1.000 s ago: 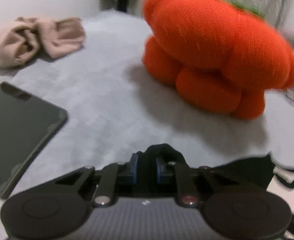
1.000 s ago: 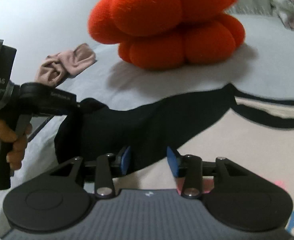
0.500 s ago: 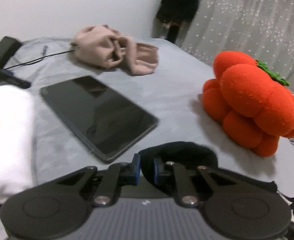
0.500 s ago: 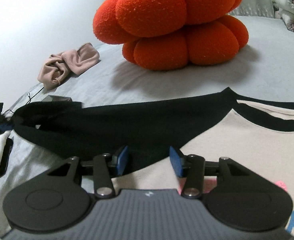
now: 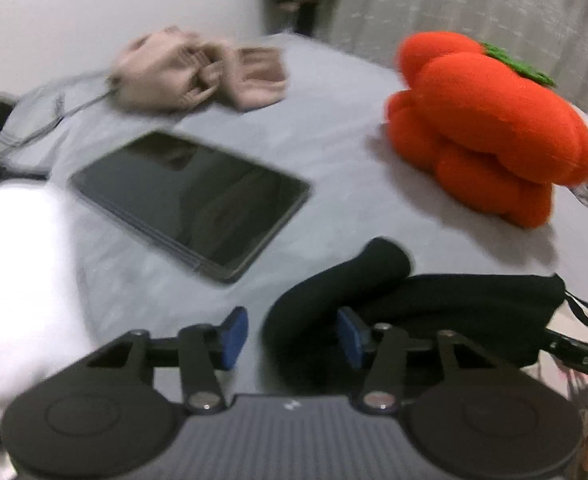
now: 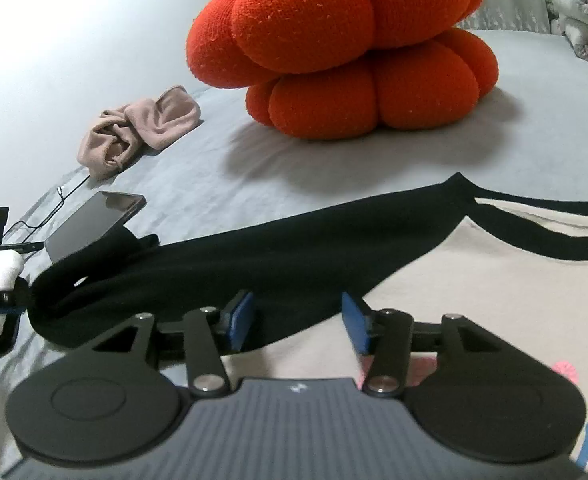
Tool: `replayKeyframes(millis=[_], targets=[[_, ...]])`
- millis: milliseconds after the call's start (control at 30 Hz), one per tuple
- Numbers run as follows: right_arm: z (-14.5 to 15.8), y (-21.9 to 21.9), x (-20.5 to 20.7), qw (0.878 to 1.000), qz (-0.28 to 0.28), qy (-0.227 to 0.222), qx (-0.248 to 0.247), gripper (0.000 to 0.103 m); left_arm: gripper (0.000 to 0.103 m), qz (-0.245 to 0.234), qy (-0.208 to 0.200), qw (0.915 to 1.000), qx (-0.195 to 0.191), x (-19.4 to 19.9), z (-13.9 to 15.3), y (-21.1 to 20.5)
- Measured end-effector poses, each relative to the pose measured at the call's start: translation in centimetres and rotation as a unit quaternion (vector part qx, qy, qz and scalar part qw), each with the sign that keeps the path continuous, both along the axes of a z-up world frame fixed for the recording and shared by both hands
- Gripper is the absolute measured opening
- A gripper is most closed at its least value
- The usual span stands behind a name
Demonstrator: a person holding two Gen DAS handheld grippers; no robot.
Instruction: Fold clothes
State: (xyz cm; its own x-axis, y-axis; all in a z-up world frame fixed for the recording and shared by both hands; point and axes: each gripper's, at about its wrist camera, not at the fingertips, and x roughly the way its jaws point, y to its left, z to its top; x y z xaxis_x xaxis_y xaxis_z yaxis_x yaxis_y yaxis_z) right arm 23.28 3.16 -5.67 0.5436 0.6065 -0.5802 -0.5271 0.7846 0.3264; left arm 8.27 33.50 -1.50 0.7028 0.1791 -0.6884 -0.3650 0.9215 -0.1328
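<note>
While a grey bed is seen spread beneath everything, a cream shirt with a black sleeve and black neckline trim is laid flat across its near part, the sleeve stretched out toward the left. An orange pumpkin-shaped cushion is set farther back on the bed, well apart from the shirt. A dark tablet is laid flat just beyond the sleeve's cuff end, and a crumpled beige cloth is seen near the wall behind it. A white bundle of fabric is seen at the left edge. The left tool is held with its blue pads apart, the cuff end resting between them and nothing clamped. The right tool is likewise held apart, low over the seam where black sleeve and cream body meet, with no cloth gripped.
</note>
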Motion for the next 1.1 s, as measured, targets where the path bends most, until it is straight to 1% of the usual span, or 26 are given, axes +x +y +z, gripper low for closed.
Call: replayKeyframes(millis=[67,200,267,300,333,400,500,600,700,800,900,933,1000,1067,1100], targets=[[0.0,-0.1,0.0,1.0,0.0,0.001,0.001,0.054,0.059,-0.024,0.005,0.9997,0.0,2.0,-0.2,-0.6],[0.0,-0.3,0.1,1.0,0.0,0.006,0.007,0.054,0.058,-0.035,0.022,0.9987,-0.029,5.8,-1.7,-0.9],[0.0,-0.3,0.1,1.0,0.002,0.007,0.009,0.054,0.033,-0.027,0.029,0.9988,-0.03,7.0,-2.2,-1.0],[0.0,-0.3,0.1,1.0,0.002,0.007,0.009,0.054,0.006,-0.021,0.03,0.9989,-0.028,7.4,-2.3,-1.1],[0.1,-0.3,0.1,1.0,0.002,0.007,0.01,0.054,0.006,-0.01,0.027,0.9992,-0.027,7.5,-2.1,-1.1],[0.1,-0.3,0.1,1.0,0.002,0.007,0.01,0.054,0.006,0.019,-0.002,0.9996,-0.022,6.7,-1.4,-0.8],[0.1,-0.2,0.1,1.0,0.001,0.007,0.009,0.054,0.006,0.058,-0.044,0.9973,0.007,4.2,0.3,-0.4],[0.1,-0.2,0.0,1.0,0.0,0.007,0.009,0.054,0.006,0.099,-0.07,0.9921,0.032,1.3,1.6,0.5],[0.1,-0.2,-0.1,1.0,-0.001,0.006,0.008,0.054,0.006,0.147,-0.093,0.9837,0.048,-2.4,2.6,2.2],[0.2,-0.1,-0.1,1.0,-0.001,0.005,0.007,0.055,0.006,0.19,-0.097,0.9756,0.052,-5.6,2.9,3.9],[0.2,0.0,-0.2,1.0,0.0,0.004,0.005,0.056,0.008,0.221,-0.072,0.972,0.032,-8.3,1.9,5.5],[0.2,0.0,-0.2,1.0,0.0,0.003,0.005,0.056,0.009,0.228,-0.064,0.9713,0.023,-9.0,1.4,5.9],[0.2,0.0,-0.2,1.0,0.0,0.002,0.003,0.056,0.009,0.225,-0.075,0.9715,0.002,-10.5,1.0,6.5],[0.2,0.1,-0.2,1.0,0.0,0.001,0.002,0.056,0.012,0.227,-0.079,0.9706,-0.002,-11.3,1.2,6.5],[0.2,0.1,-0.2,1.0,0.0,0.0,0.002,0.057,0.015,0.23,-0.079,0.97,0.0,-11.5,1.4,6.3]])
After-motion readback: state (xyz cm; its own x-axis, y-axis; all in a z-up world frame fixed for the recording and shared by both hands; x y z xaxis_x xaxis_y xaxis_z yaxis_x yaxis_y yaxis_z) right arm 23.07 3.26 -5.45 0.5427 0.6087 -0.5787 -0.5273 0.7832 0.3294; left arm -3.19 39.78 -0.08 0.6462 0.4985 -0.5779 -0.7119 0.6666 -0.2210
